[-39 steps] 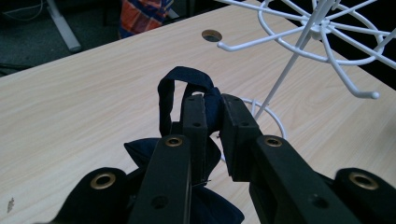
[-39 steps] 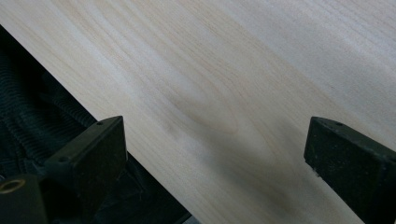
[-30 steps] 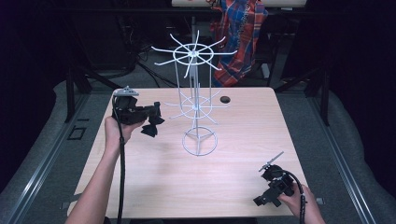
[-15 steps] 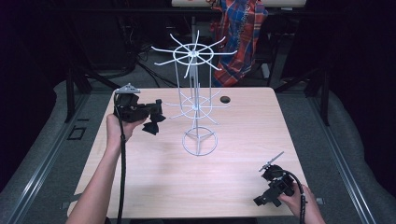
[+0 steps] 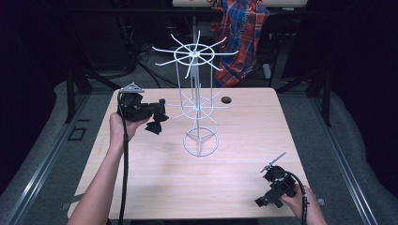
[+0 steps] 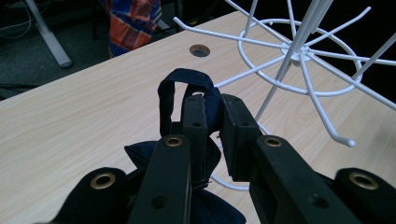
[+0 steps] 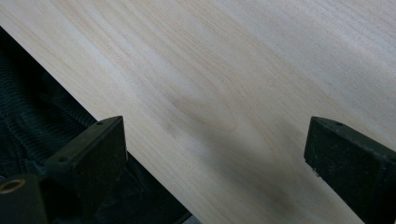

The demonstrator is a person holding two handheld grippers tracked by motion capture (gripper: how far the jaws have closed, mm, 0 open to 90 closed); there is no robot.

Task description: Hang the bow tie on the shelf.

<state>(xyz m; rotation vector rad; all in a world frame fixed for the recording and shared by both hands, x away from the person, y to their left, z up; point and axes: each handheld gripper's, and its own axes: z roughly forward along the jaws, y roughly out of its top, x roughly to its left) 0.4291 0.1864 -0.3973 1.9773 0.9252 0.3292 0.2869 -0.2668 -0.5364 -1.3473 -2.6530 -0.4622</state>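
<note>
We find the left gripper (image 5: 157, 117) raised above the table's (image 5: 155, 183) left side, its jaws clamped on the loop of a small dark blue fabric pouch (image 6: 189, 105), which hangs from them just beside the white wire rack (image 5: 199, 110). The pouch is clear of the rack's arms. The rack stands upright near the table's middle. The right gripper (image 5: 268, 169) sits low at the near right corner, well apart from the rack, its jaws spread wide over bare wood and holding nothing
</note>
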